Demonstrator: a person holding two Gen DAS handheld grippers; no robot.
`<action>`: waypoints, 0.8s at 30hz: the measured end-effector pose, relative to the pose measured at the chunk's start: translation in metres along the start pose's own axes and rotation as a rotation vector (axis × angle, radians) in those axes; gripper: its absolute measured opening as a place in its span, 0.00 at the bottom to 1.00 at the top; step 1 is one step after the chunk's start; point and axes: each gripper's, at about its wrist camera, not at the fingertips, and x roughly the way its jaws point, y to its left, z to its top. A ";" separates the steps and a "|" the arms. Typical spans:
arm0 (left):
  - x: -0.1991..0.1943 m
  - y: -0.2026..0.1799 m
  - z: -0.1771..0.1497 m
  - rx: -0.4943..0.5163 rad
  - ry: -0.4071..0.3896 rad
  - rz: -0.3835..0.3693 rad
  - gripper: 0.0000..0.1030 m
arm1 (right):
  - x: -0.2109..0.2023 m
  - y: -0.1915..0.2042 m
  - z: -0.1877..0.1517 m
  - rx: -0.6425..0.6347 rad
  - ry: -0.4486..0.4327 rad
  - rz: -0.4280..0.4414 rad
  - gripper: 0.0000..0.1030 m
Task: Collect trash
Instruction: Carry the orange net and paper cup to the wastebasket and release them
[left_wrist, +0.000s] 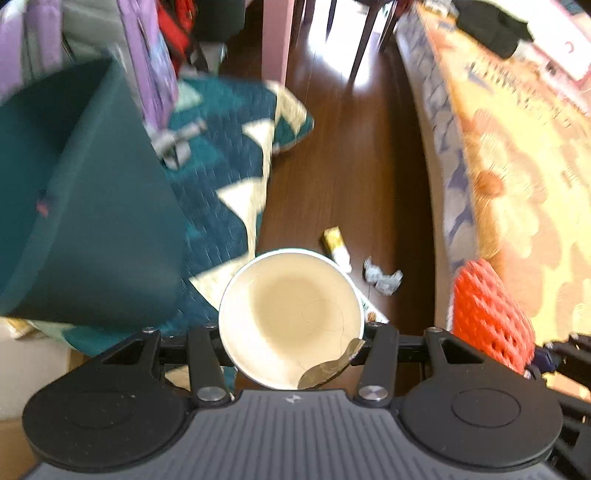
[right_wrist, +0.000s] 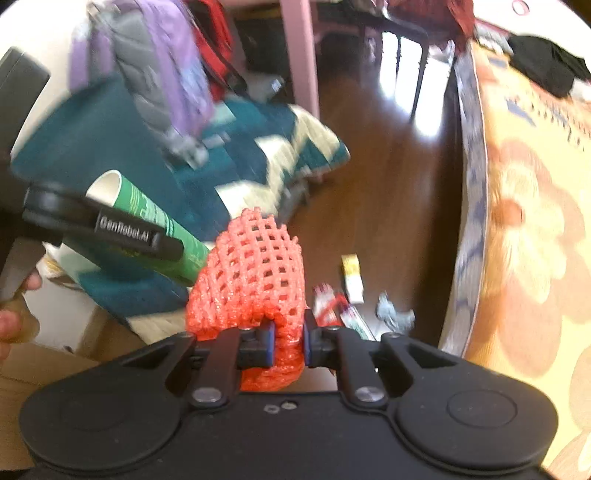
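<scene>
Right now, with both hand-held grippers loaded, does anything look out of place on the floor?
Yes. Litter lies on the wood floor beside the bed: a yellow-and-white packet, a crumpled grey wrapper and a red-and-white wrapper. The paper cup holds a torn gold scrap.

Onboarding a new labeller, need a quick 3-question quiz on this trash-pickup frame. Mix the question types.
1. True or false: the right gripper is shut on the red foam net.
2. What does the left gripper hold? A) paper cup B) tissue C) nothing
3. Fill in: the crumpled wrapper and the yellow packet lie on the wooden ____.

Key: 1 true; 2 A, the paper cup, green-sided in the right wrist view; 3 floor.
</scene>
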 end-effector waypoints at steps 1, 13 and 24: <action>-0.015 0.005 0.004 0.001 -0.017 -0.003 0.47 | -0.009 0.003 0.009 -0.004 -0.010 0.010 0.12; -0.159 0.088 0.042 -0.055 -0.217 -0.010 0.47 | -0.103 0.093 0.106 -0.132 -0.160 0.083 0.13; -0.183 0.194 0.077 -0.124 -0.259 0.060 0.47 | -0.078 0.187 0.180 -0.207 -0.182 0.190 0.13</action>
